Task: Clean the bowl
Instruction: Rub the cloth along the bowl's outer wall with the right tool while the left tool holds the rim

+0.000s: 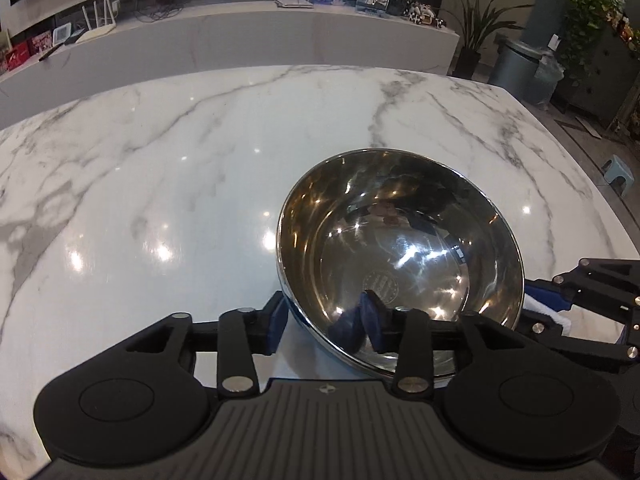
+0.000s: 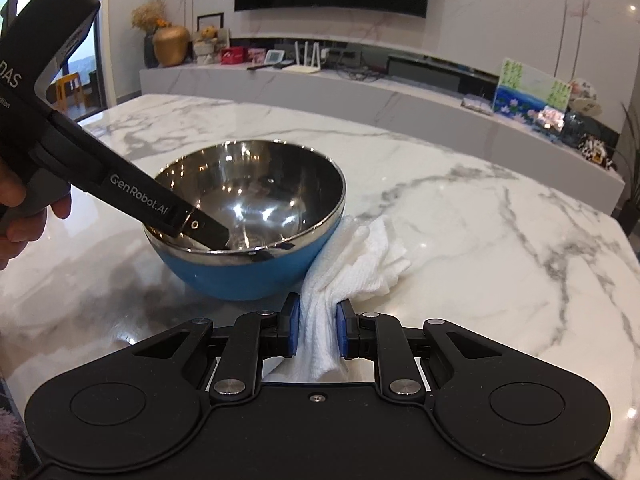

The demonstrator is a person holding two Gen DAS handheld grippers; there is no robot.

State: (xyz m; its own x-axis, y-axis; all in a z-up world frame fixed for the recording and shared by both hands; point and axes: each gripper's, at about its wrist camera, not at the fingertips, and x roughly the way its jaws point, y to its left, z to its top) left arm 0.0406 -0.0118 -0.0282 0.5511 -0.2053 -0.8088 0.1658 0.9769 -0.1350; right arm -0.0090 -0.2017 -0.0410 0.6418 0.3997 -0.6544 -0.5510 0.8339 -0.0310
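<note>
A bowl [image 1: 400, 240], steel inside and blue outside [image 2: 244, 276], stands on the marble table [image 1: 160, 160]. My left gripper [image 1: 326, 324] straddles its near rim, one blue pad [image 1: 277, 326] outside the wall and the other inside. The jaws stand apart and do not pinch the rim. In the right wrist view the left gripper [image 2: 240, 246] reaches in from the left, held by a hand [image 2: 24, 208]. My right gripper [image 2: 318, 320] is shut on a crumpled white paper towel [image 2: 360, 260], which rests against the bowl's right side. The right gripper [image 1: 580, 292] also shows at the left wrist view's edge.
The marble table [image 2: 480, 220] spreads wide around the bowl, with its far edge ahead. Behind it runs a low white counter [image 2: 360, 80] with small items. A grey bin [image 1: 520, 68] and potted plants [image 1: 476, 28] stand on the floor to the right.
</note>
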